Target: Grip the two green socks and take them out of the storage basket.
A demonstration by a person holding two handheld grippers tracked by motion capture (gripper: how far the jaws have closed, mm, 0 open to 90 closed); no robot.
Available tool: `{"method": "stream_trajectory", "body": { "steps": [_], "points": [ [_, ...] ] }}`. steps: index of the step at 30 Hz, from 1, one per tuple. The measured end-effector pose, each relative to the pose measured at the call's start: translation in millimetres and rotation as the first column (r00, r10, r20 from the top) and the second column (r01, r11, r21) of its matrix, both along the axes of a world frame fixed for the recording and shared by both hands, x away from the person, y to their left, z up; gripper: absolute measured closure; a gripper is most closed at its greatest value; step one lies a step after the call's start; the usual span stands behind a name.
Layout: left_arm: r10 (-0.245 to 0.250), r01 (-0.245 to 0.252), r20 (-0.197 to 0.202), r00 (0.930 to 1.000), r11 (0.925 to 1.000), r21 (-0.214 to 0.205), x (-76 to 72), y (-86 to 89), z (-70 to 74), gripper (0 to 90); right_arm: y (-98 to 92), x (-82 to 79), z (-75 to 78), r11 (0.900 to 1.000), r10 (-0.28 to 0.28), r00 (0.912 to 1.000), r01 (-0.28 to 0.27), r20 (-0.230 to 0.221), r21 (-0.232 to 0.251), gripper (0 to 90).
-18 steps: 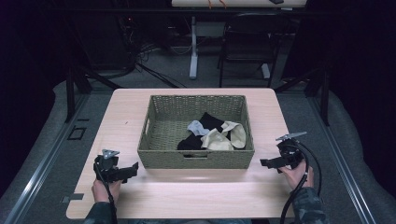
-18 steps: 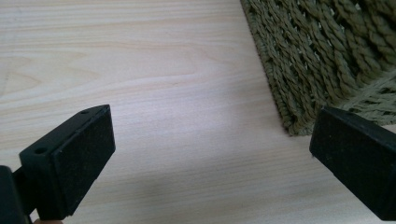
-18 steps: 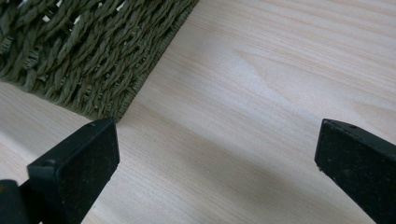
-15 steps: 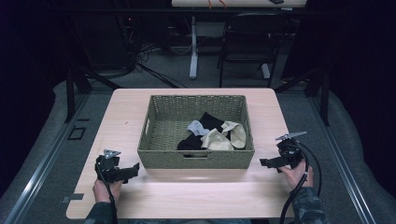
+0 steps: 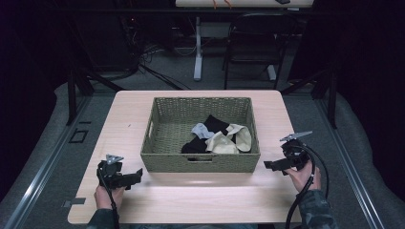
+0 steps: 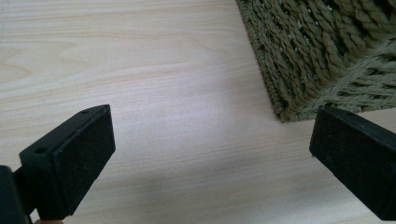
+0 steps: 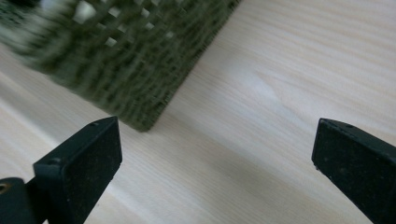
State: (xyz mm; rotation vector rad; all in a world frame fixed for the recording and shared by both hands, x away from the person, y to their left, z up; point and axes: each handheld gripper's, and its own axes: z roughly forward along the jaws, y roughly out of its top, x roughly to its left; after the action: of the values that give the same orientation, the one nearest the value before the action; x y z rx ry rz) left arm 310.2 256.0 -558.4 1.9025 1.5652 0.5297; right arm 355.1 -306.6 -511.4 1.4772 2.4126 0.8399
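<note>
An olive woven basket [image 5: 162, 124] stands in the middle of the light wooden table [image 5: 129, 109]. Inside it lie several socks: a black one [image 5: 216, 124], a grey one [image 5: 201, 130] and cream ones [image 5: 229, 139]. My left gripper [image 5: 137, 174] rests low on the table by the basket's front left corner [image 6: 299, 93], open, with bare wood between its jaws. My right gripper [image 5: 268, 164] is held just above the table off the basket's front right corner [image 7: 140, 93], also open and empty.
The table's front edge [image 5: 191, 220] runs close to both hands. A black cable [image 5: 305, 191] trails from the right gripper along the forearm. A dark chair [image 5: 253, 47] and a white table leg [image 5: 197, 52] stand on the grey floor behind the table.
</note>
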Motion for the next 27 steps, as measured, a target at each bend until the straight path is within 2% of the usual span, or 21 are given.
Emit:
{"method": "stream_trajectory", "body": {
  "steps": [3,4,19,22,27],
  "points": [
    [-0.001,0.001,-0.003,1.0,1.0,0.004,0.0,0.5,-0.4,0.1,4.2,-0.1,8.7,0.9997,0.02,0.9998,-0.02,0.007,-0.011,1.3],
    [-0.002,0.002,-0.006,1.0,1.0,0.004,0.6,0.6,-0.6,0.1,6.1,1.2,15.4,0.9994,0.033,0.9994,-0.032,0.011,-0.009,1.4],
    [-0.007,0.008,-0.016,0.9999,0.9995,0.031,-0.3,-1.6,-0.9,0.1,12.0,16.8,60.9,0.9942,0.104,0.994,-0.105,0.033,0.023,2.1],
    [-0.009,0.01,-0.014,0.9999,0.9991,0.042,-2.4,-2.5,0.7,0.1,19.0,22.2,73.0,0.9909,0.133,0.9905,-0.134,0.034,0.012,2.4],
    [-0.019,0.02,-0.012,0.9997,0.9984,0.053,-4.0,-5.7,0.9,0.1,31.4,31.0,86.5,0.9853,0.169,0.9845,-0.17,0.047,0.02,2.8]
  ]
}}
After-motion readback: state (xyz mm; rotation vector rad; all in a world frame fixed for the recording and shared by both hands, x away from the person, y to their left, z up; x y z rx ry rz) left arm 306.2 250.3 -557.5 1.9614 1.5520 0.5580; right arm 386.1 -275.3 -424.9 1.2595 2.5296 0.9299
